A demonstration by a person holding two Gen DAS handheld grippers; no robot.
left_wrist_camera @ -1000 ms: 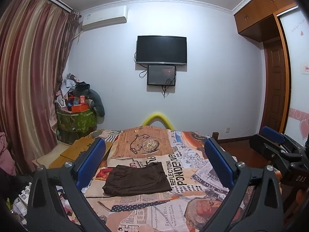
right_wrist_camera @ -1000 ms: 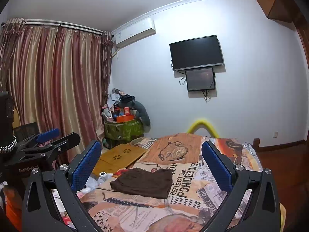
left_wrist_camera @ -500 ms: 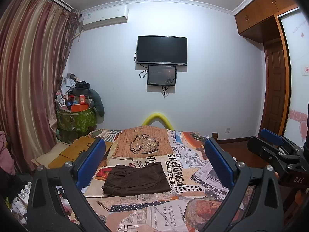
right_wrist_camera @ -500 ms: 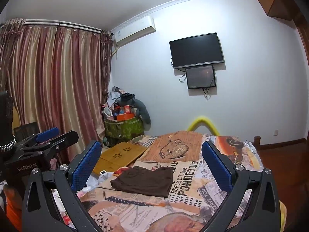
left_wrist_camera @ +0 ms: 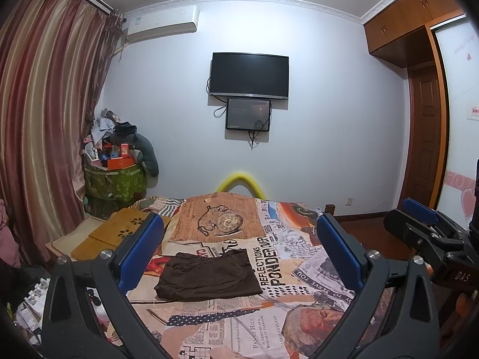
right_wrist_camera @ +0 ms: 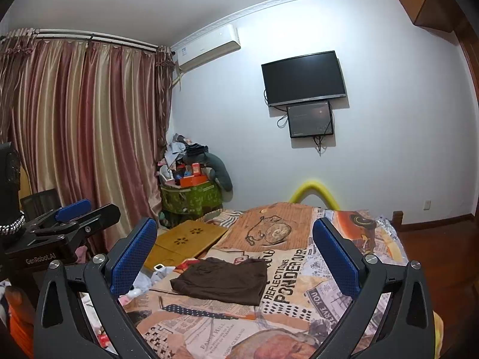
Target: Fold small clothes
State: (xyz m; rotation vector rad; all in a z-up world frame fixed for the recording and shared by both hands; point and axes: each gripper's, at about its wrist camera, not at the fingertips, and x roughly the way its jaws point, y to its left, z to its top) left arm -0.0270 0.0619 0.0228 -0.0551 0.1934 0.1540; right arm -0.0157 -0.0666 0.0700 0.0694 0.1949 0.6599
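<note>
Both claws gape empty above the bed: the left gripper (left_wrist_camera: 239, 248) faces the brown garment (left_wrist_camera: 208, 275) squarely, its long axis crosswise, while the right gripper (right_wrist_camera: 235, 254) sees it ahead, slightly leftward.

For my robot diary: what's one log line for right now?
left gripper: open, empty | right gripper: open, empty | brown garment: lying on bed

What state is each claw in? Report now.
Left claw: open, holding nothing.
Right claw: open, holding nothing.
</note>
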